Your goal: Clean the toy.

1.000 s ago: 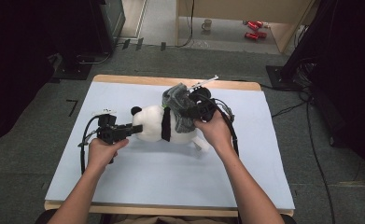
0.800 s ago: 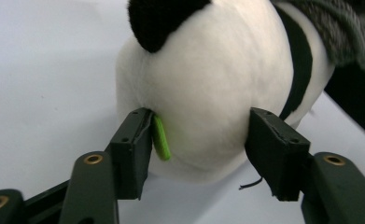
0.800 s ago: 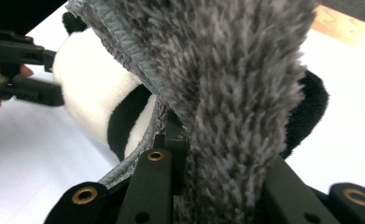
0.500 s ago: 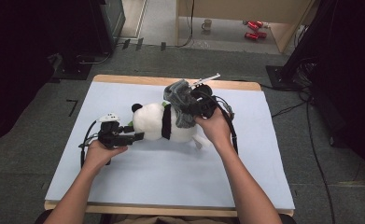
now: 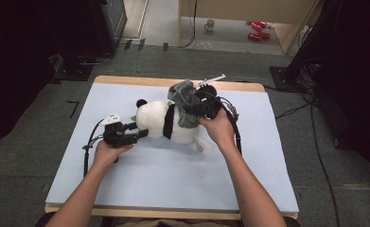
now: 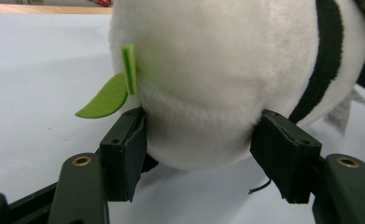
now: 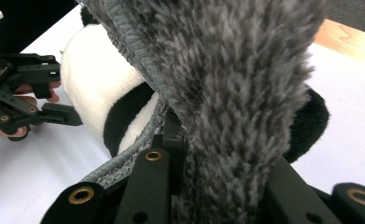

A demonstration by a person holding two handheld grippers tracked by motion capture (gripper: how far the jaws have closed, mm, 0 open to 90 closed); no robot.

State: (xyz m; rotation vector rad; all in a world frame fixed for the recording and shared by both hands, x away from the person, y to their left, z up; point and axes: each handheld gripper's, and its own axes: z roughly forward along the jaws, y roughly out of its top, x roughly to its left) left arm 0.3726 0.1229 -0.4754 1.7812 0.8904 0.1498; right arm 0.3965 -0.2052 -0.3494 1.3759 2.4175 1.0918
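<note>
While lying on its side: plush panda (image 5: 166,122), set across the middle of the worktop (image 5: 173,184), head end toward the left hand-held gripper, body toward the right one.
Panda markings: white body, black band (image 6: 327,56) across it, black ear (image 5: 141,102) at the far side of the head.
Green felt leaf (image 6: 106,95): stuck out from the panda's white head, just above the left hand-held gripper's near jaw.
Grey furry garment (image 5: 185,101): draped over the panda's body end, ribbed hem (image 7: 133,60) showing against the white and black plush.
Left hand-held gripper (image 5: 140,134): low over the worktop, jaws spread wide to either side of the panda's head, just opened; pads (image 6: 133,149) right beside the plush, no firm squeeze visible.
Right hand-held gripper (image 5: 198,108): raised above the panda's body, jaws narrow and clamped on a fold of the grey furry garment.
Left hand (image 5: 108,152): wrapped round the gripper's handle, near the front-left of the panda.
Right hand (image 5: 218,127): beside the panda's rear, cable (image 5: 236,132) looped past the wrist.
Worktop: pale blue sheet with a wooden edge at the far side.
</note>
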